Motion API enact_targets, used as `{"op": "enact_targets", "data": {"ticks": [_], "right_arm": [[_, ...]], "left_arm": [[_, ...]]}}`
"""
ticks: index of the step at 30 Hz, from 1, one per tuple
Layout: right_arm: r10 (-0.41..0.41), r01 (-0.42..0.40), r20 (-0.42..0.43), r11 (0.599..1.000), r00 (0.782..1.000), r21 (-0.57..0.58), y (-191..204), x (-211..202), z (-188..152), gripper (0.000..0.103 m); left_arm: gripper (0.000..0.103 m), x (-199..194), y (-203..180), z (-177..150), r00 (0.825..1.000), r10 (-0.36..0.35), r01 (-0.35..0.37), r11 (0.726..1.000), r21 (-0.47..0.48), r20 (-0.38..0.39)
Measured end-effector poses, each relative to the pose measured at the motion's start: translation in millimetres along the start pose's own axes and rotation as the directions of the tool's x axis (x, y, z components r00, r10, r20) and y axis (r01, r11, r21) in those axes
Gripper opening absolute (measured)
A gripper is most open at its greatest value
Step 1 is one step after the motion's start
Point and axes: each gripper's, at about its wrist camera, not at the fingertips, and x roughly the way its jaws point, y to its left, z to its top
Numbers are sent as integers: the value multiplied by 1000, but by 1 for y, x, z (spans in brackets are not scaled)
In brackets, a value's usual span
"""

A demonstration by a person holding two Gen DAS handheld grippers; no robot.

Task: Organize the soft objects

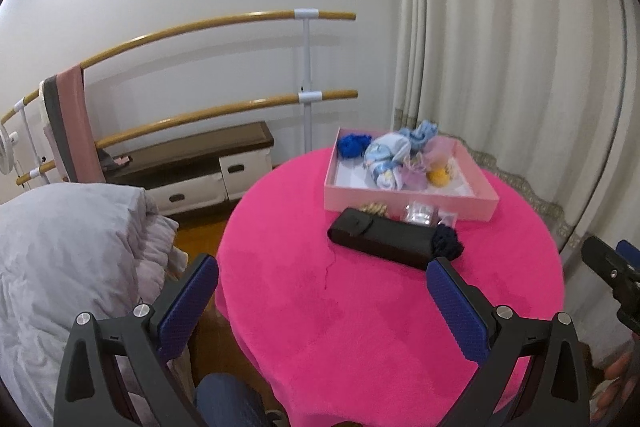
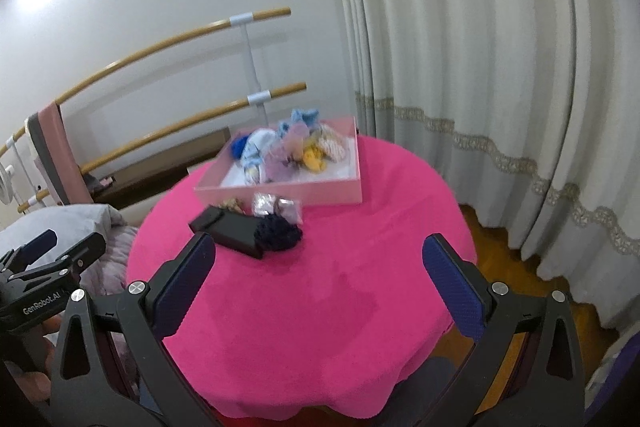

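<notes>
A round table under a bright pink plush cloth fills the foreground, with a white wall, 2 wooden barres and pleated curtains behind it and grey bedding off to one side. Both grippers hang over the near edge, well short of anything: the left gripper has its fingers spread wide with nothing between them, and the right gripper is likewise wide apart and empty. At the far side sits a shallow pink tray already holding a loose heap of soft things: a blue scrunchie, a pale blue printed bundle, a sheer lilac piece and something yellow. Still outside, just in front of the tray wall, lie a black case, a navy scrunchie touching the case's right end, 2 small clear packets and a gold item tucked between case and tray. The likeliest trouble is at the navy scrunchie: because it rests against the case, a finger coming down on that side could catch the case and drag or tip it into the packets. Pinching too deep could also grab the plush cloth, pulling the cloth and shifting the tray. The tray's heap is piled near the far wall, so a careless drop onto it might roll out over the low rim. The right wrist view is blurred, so fine contacts there are hard to judge.
</notes>
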Motion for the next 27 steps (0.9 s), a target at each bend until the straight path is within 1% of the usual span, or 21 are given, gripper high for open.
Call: {"op": "enact_targets", "data": {"ticks": [6,13,17,21,25,27], "right_arm": [[20,-20,-95,1000,995,-4,2,46,-9,103],[69,-71,-176,997,982,-7,8,98,-3,103],[91,-95,-210,995,973,-7,14,125,1,103],[108,-115,-241,993,965,-18,22,150,4,103],[122,-132,-270,991,955,-21,28,173,3,103],[124,-135,-280,991,952,-22,28,182,3,101]], "left_arm": [[103,46,-1,1,998,2,-1,1000,15,-61],[103,105,-2,10,993,3,-1,1000,20,-117],[103,141,-2,13,989,6,-4,1000,17,-150],[103,168,-1,14,985,11,-9,1000,12,-174],[103,190,-3,15,981,16,-13,1000,15,-192],[103,198,-5,15,980,17,-13,1000,19,-199]]}}
